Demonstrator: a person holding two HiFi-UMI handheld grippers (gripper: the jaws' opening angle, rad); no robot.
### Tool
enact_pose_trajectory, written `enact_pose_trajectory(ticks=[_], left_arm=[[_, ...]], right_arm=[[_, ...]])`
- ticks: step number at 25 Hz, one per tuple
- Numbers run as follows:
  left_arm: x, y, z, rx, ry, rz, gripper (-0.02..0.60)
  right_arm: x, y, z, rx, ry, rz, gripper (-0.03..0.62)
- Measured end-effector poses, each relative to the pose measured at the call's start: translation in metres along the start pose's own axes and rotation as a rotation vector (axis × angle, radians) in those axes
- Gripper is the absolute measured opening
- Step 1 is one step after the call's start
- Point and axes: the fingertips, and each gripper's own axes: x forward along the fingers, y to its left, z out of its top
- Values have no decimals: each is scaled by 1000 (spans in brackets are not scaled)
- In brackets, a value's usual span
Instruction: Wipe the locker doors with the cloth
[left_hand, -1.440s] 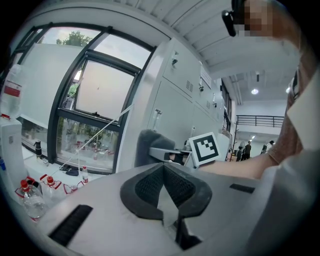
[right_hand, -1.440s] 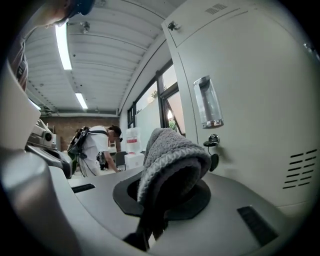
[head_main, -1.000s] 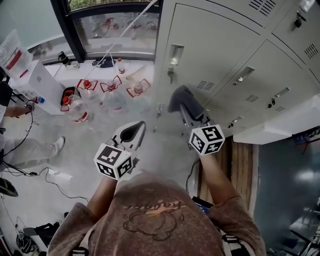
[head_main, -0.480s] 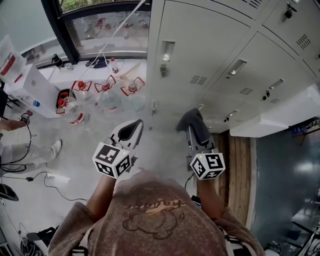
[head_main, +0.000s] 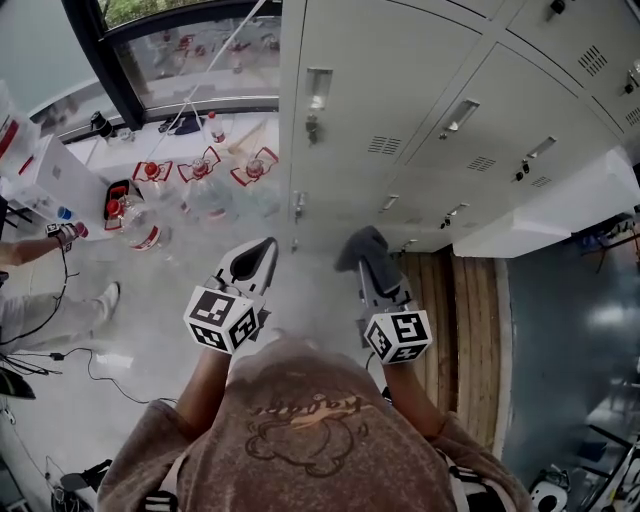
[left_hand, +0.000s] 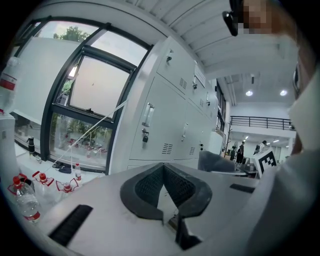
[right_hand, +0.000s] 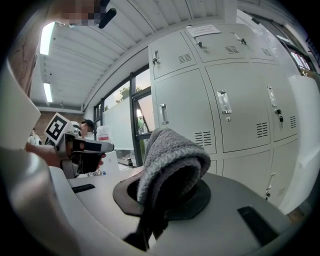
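Note:
The pale grey locker doors (head_main: 400, 100) fill the upper right of the head view and rise ahead in the right gripper view (right_hand: 235, 105). A grey cloth (head_main: 362, 248) is folded over the tip of my right gripper (head_main: 368, 268), which is shut on it. In the right gripper view the cloth (right_hand: 170, 155) hides the jaw tips of that gripper (right_hand: 170, 197), and the doors stand a little beyond it, apart. My left gripper (head_main: 268, 248) hangs left of the cloth, shut and empty. Its dark pads (left_hand: 145, 187) hold nothing, and the lockers (left_hand: 165, 120) lie ahead of it.
Several water bottles (head_main: 150, 215) stand on the floor under the window (head_main: 190, 50). A seated person's leg (head_main: 50, 300) and cables (head_main: 70, 355) are at the left. A white ledge (head_main: 560, 210) juts out at the right, above a wooden floor strip (head_main: 470, 330).
My right gripper has carried the cloth down the locker front, from beside a vented door to the level of the lowest doors, and nearer my body. The left gripper has hardly moved.

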Motion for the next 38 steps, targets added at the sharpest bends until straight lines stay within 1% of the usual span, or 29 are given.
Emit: enact_pose_trajectory(ticks=[4, 8, 14, 18, 38], left_arm=[[-1, 1, -7, 14, 5, 4, -2], [-4, 3, -13, 20, 10, 17, -2], [-9, 7, -17, 27, 16, 40, -2], [-12, 9, -17, 20, 12, 54, -2], [-17, 9, -21, 5, 25, 63, -2]], right_arm=[[-1, 6, -17, 14, 25, 5, 37], [-4, 11, -25, 32, 32, 18, 37], [-8, 11, -25, 46, 20, 30, 37], [-10, 15, -22, 59, 3, 57, 37], [-8, 25, -27, 75, 10, 83, 37]])
